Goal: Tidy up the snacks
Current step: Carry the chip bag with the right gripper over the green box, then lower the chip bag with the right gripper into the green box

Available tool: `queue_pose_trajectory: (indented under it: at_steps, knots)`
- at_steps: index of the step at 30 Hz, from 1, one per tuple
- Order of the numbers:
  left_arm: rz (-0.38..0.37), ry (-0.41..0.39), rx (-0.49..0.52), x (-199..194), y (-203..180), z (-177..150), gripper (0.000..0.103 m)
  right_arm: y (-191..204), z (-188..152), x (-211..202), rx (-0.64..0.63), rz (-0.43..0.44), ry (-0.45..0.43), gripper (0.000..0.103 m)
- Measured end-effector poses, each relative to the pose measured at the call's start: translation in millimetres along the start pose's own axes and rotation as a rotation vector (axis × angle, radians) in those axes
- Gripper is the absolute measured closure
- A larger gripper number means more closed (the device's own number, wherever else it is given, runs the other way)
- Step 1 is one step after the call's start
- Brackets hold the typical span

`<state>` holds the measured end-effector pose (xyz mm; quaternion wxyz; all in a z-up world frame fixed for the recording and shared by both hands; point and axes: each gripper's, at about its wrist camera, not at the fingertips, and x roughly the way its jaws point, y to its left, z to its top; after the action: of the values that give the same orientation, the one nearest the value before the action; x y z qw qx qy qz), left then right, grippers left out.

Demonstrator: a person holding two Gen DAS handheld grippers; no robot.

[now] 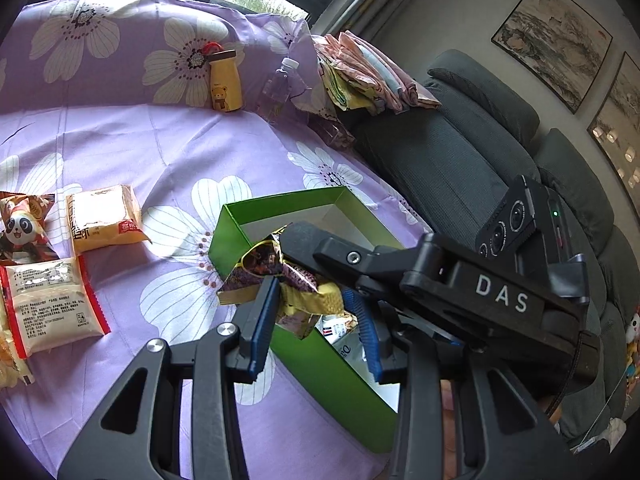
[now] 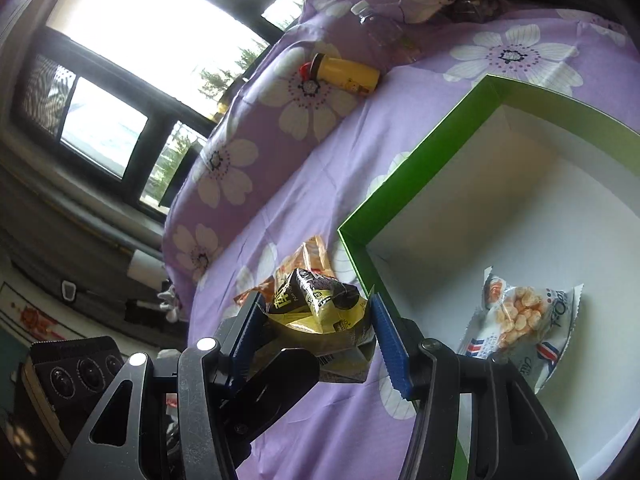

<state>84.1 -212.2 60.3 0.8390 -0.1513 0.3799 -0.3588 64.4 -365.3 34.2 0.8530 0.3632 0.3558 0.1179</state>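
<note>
Both grippers share one yellow-black snack packet (image 2: 320,312): left gripper (image 1: 316,316) and right gripper (image 2: 320,332) fingers clamped on it, beside green box (image 2: 420,172); next, carry over rim, release

Your left gripper (image 1: 316,320) points forward and downward, blue pads (image 1: 262,320) clamped on a crumpled purple-and-yellow snack packet (image 1: 308,300). Your right gripper (image 2: 320,332) crosses just ahead of it, tilted downward, pads (image 2: 390,344) pinching a black-and-yellow snack packet (image 2: 320,308).
</note>
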Motion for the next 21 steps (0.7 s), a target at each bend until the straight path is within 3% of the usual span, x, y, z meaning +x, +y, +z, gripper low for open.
queue_pose_trajectory:
  at_steps: [21]
  knots:
    - [-0.022, 0.068, 0.103, 46.1, -38.0, 4.8, 0.066, -43.3, 15.9, -29.8, 0.127, -0.008, -0.102, 0.046]
